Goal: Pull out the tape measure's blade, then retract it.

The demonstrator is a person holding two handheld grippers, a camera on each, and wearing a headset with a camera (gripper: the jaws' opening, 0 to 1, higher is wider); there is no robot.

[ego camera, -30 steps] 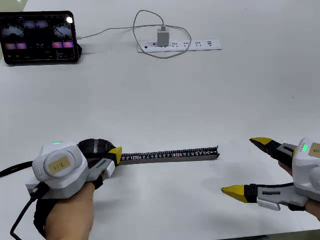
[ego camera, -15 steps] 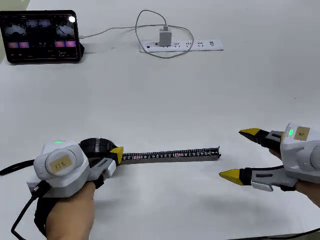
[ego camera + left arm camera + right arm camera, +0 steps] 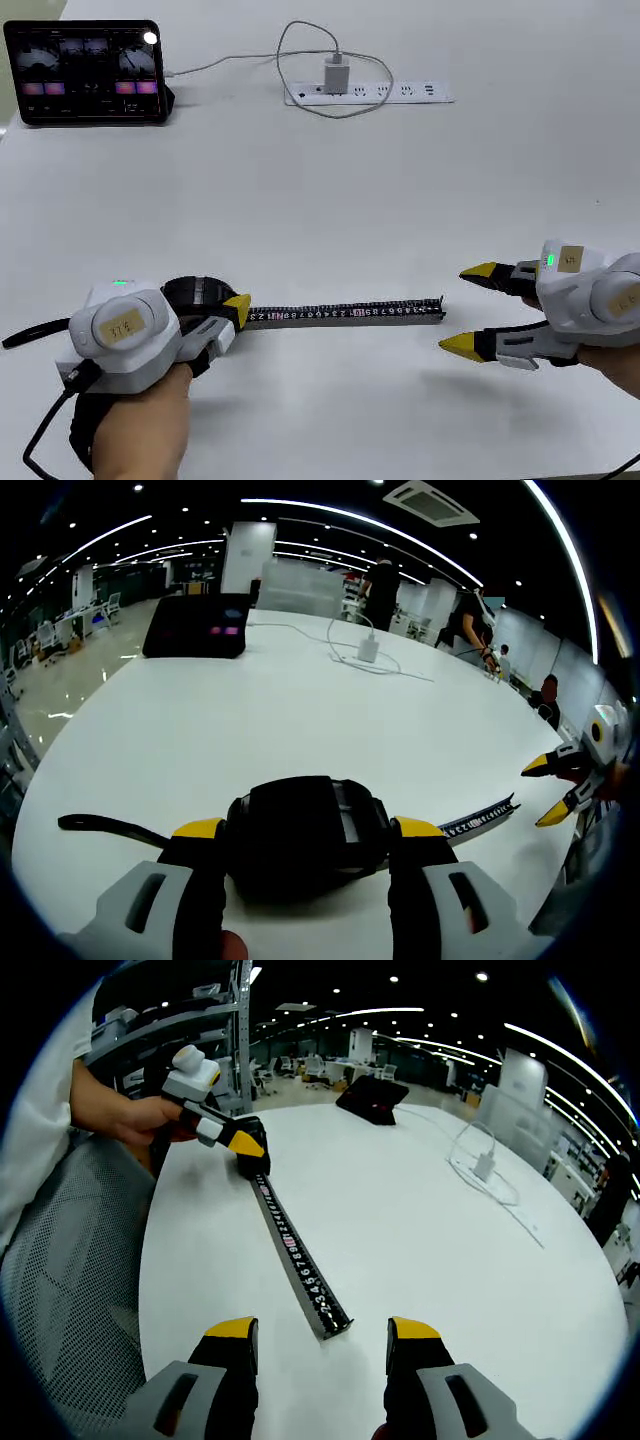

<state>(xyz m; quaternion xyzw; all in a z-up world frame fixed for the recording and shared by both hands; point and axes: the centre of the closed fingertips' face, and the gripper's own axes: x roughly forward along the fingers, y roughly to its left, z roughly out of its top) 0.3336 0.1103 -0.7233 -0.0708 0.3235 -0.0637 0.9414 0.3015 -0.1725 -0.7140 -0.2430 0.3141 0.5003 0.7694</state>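
A black tape measure case (image 3: 192, 294) rests on the white table (image 3: 330, 200), and my left gripper (image 3: 228, 318) is shut on it. In the left gripper view the case (image 3: 305, 825) sits squeezed between the yellow-tipped jaws of the left gripper (image 3: 307, 829). The blade (image 3: 345, 312) lies pulled out flat to the right. My right gripper (image 3: 468, 308) is open just right of the blade's end, apart from it. In the right gripper view the blade's end hook (image 3: 335, 1323) lies between the fingertips of the right gripper (image 3: 322, 1330), slightly ahead of them.
A tablet (image 3: 88, 72) with a lit screen stands at the back left. A white power strip (image 3: 370, 93) with a charger and looped cable lies at the back centre. A grey mesh chair (image 3: 60, 1290) stands off the table's near edge.
My right gripper has moved left and come close to the blade's end, still open. The left gripper, case and blade have stayed put.
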